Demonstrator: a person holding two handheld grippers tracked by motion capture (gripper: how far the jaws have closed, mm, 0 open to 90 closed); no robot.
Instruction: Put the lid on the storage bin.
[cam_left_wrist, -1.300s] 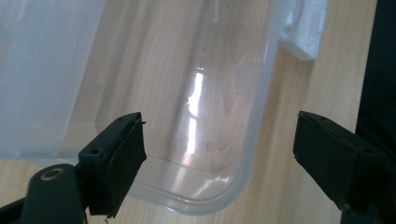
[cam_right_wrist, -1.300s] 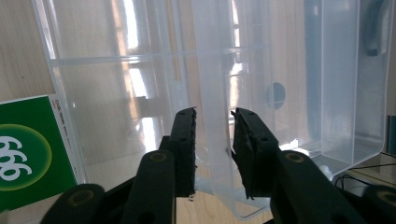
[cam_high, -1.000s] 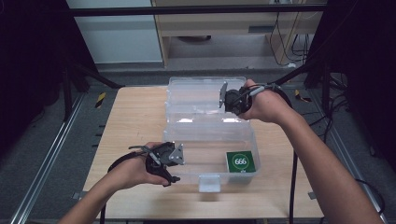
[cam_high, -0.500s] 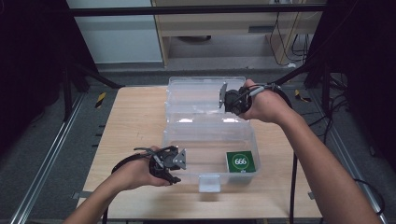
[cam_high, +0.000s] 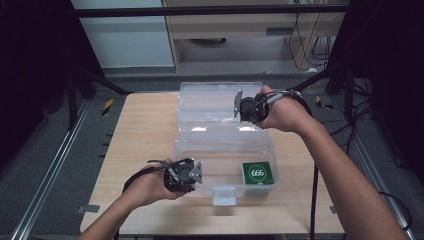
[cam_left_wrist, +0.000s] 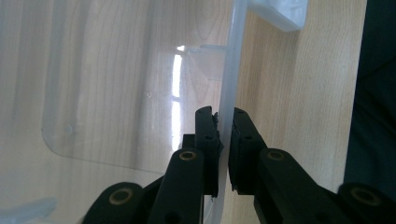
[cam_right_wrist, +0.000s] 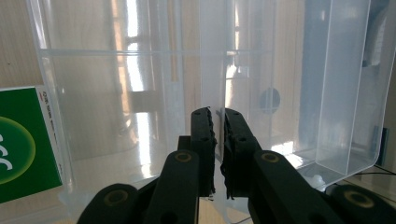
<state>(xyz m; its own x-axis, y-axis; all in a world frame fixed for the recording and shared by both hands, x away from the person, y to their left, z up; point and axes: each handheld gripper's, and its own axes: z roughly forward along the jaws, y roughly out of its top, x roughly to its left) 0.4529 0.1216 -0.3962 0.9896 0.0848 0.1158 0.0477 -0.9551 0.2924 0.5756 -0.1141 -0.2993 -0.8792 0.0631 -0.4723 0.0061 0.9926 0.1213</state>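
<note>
Comparing with a second ago, we see the left gripper (cam_high: 196, 172) has just closed its jaws on the clear box (cam_high: 225, 150) wall at 9 o'clock. Right gripper (cam_high: 239, 106) stays clamped on the lid (cam_right_wrist: 215, 84) at 1 o'clock, so we judge both ends secured.

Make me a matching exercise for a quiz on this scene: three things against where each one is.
Things:
1. left gripper
2. right gripper
3. green card

Places:
A. lying inside the clear plastic box, near its right end
B. shut on the box's near left wall
C. shut on the wall of the open lid, at the far side

Pairs: 1-B, 2-C, 3-A
</note>
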